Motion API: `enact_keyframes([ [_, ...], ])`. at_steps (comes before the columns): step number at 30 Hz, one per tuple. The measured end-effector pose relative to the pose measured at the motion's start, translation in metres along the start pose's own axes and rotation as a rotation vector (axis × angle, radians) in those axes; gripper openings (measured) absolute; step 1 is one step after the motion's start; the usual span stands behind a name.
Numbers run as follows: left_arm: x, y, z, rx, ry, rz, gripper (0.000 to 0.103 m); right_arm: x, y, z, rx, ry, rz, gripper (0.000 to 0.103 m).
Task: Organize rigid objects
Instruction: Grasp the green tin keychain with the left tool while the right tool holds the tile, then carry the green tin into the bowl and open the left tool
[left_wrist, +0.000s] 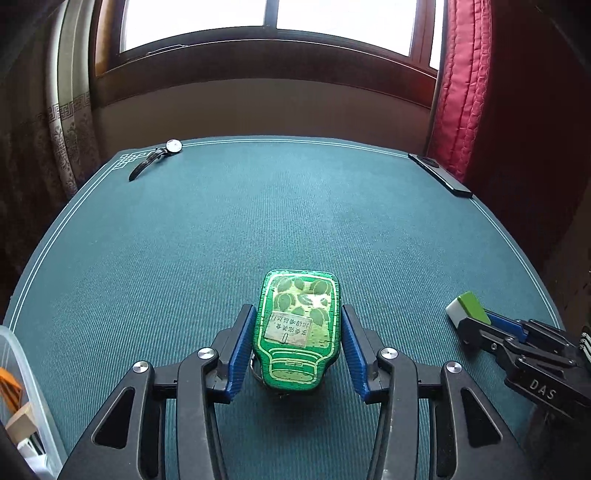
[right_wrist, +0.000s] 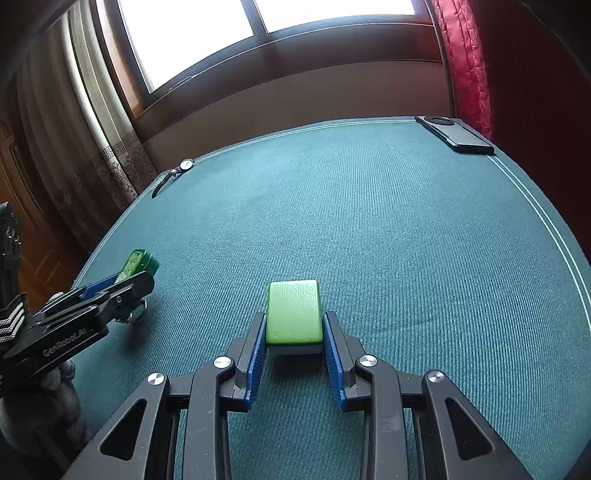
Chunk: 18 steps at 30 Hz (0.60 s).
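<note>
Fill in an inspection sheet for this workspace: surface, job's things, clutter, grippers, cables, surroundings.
Surface: teal mat with white border lines.
Job's things: green tin between the left gripper's pads; green-and-white tile between the right gripper's pads; clear bin at left edge, partly filled.
Clutter: wristwatch at far left corner; black phone at far right edge.
Grippers: left gripper shut on tin; right gripper shut on tile.
Cables: nothing seen.
Surroundings: window, patterned curtain, red quilted cloth.

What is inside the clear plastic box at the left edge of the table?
The clear box holds something orange and a pale block; most of it is cut off by the picture edge, so the rest cannot be seen.
</note>
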<state>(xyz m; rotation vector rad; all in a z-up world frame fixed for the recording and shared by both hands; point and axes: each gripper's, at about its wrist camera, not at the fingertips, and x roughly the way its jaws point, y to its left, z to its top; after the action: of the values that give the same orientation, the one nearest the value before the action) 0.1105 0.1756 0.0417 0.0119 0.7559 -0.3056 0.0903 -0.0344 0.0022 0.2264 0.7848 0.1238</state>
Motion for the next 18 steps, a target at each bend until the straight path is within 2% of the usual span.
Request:
enact_keyframes([
  [18, -0.096, 0.032, -0.017, -0.079, -0.14, 0.051, 0.047, 0.0, -0.001, 0.0, 0.0, 0.0, 0.0, 0.032],
])
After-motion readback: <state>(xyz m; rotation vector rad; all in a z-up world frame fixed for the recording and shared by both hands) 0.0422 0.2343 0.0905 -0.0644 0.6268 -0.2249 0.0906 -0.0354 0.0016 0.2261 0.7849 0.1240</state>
